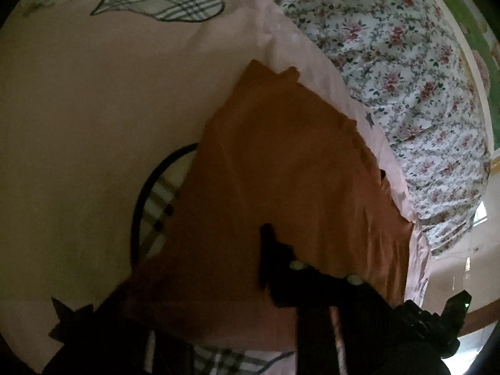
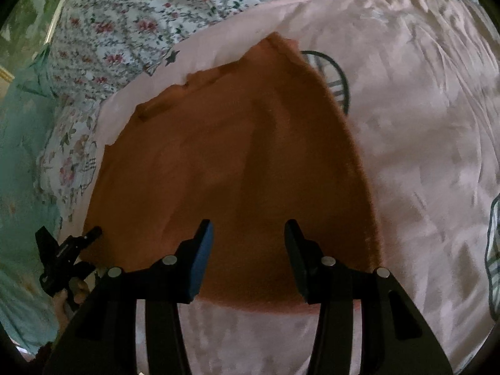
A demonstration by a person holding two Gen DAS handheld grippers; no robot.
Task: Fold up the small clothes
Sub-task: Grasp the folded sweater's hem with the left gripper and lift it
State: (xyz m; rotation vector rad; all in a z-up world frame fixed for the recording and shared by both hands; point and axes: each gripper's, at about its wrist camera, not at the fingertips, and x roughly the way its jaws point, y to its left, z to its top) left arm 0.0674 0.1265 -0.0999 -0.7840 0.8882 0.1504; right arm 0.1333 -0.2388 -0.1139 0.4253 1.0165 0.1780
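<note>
No brand, label or lettering is legible in either view; the only markings I can make out are plaid appliqué shapes outlined in dark stitching [image 1: 175, 3] on the pink bedcover [image 2: 422, 125] and a small dark star [image 2: 172, 57] near its far edge. The orange cloth [image 2: 237, 162] lies flat on that cover, its far edge ragged and stepped, its right edge running straight toward me and partly covering another plaid patch [image 2: 336, 78]. My right gripper [image 2: 248, 250] hangs over the cloth's near edge with its fingers spread wide and nothing between them. The left gripper [image 1: 281, 265] is dark and very close to the lens, down against the cloth's near part; I cannot tell whether it is pinching. To the right the pink cover runs broad and wrinkled; beyond its far edge lies the floral quilt [image 1: 406, 78].
</note>
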